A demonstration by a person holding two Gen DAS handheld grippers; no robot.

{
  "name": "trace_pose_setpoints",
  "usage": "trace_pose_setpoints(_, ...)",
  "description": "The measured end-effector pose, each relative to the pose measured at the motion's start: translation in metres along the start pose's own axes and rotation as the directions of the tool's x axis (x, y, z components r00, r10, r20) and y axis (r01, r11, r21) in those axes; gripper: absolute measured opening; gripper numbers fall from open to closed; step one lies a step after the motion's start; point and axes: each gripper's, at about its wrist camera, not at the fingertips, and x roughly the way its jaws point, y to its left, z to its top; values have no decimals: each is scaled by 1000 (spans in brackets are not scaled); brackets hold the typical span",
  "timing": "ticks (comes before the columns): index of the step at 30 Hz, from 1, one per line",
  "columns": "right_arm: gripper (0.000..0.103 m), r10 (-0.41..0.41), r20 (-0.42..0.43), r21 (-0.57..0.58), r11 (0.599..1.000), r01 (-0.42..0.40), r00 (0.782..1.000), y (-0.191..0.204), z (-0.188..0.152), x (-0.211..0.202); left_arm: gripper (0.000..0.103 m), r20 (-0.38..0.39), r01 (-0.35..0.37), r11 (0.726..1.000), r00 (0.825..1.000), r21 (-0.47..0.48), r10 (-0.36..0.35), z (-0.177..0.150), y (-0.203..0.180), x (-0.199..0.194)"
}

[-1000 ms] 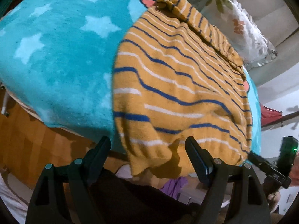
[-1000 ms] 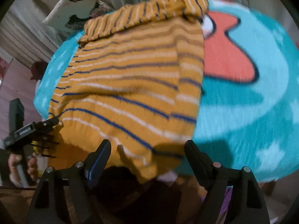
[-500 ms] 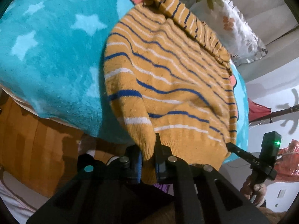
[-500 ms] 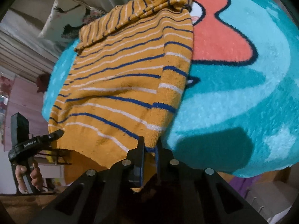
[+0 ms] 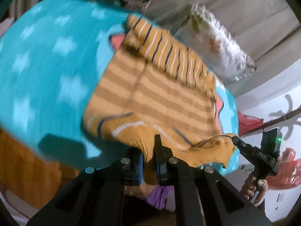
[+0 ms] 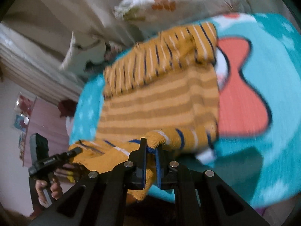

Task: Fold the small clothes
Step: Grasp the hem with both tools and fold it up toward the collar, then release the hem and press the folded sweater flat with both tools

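Teal blanket point(image 5: 47, 79): red bow point(image 6: 242, 101) in right view; sweater point(image 5: 160, 98) in both.

The blanket point(image 6: 272, 94) lies bare and open beside the sweater point(image 6: 160, 105) on both sides. Past the sweater's far end a flowered pillow point(image 6: 169, 1) crowds the bed, with a wall point(image 5: 216, 1) close behind it.

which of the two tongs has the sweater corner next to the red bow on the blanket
The right tongs: they clamp the sweater hem corner beside the bow; the left tongs hold the corner toward the starred side.
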Motion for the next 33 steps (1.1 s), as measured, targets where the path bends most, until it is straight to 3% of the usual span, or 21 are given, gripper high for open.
trace_pose_setpoints(6, 9, -66, 92, 41, 997, 62, 994, 1, 106, 43, 10, 56, -31, 990, 998, 136, 24, 102, -39, 55)
trace_pose_setpoints(8, 10, -112, 92, 75, 992, 106, 989, -7, 138, 65, 10, 52, -56, 988, 997, 143, 49, 147, -41, 85)
trace_pose_setpoints(13, 14, -178, 32, 189, 967, 169, 984, -39, 183, 112, 11, -24, -61, 996, 998, 69, 63, 208, -24, 139)
trace_pose_setpoints(15, 30, -172, 68, 185, 970, 157, 983, -36, 189, 104, 16, -36, -13, 997, 999, 74, 16, 218, -23, 142)
trace_pose_setpoints(16, 47, -186, 83, 169, 971, 170, 979, -34, 188, 99, 23, -38, 6, 996, 999, 84, -3, 221, -23, 141)
trace_pose_setpoints(17, 56, -215, 106, 139, 970, 200, 971, -30, 190, 92, 26, -44, 24, 996, 999, 89, -20, 225, -22, 142)
trace_pose_setpoints(19, 57, -262, 136, 90, 964, 251, 955, -22, 192, 81, 34, -61, 40, 996, 998, 82, -35, 230, -19, 147)
trace_pose_setpoints(21, 59, -286, 142, 32, 958, 284, 948, -12, 195, 80, 34, -77, 39, 995, 997, 88, -32, 237, -18, 155)
trace_pose_setpoints(23, 69, -325, 128, -89, 937, 337, 937, 6, 193, 87, 34, -90, 29, 994, 996, 105, -19, 241, -20, 160)
trace_pose_setpoints(27, 73, -396, 93, -348, 847, 402, 914, 36, 176, 116, 34, -103, 23, 993, 995, 118, -10, 246, -19, 169)
trace_pose_setpoints(29, 74, -443, 94, -491, 759, 428, 892, 51, 162, 135, 34, -110, 26, 993, 994, 111, -14, 248, -17, 171)
trace_pose_setpoints(33, 75, -512, 151, -635, 605, 480, 846, 64, 145, 159, 34, -115, 37, 996, 993, 86, -27, 253, -13, 174)
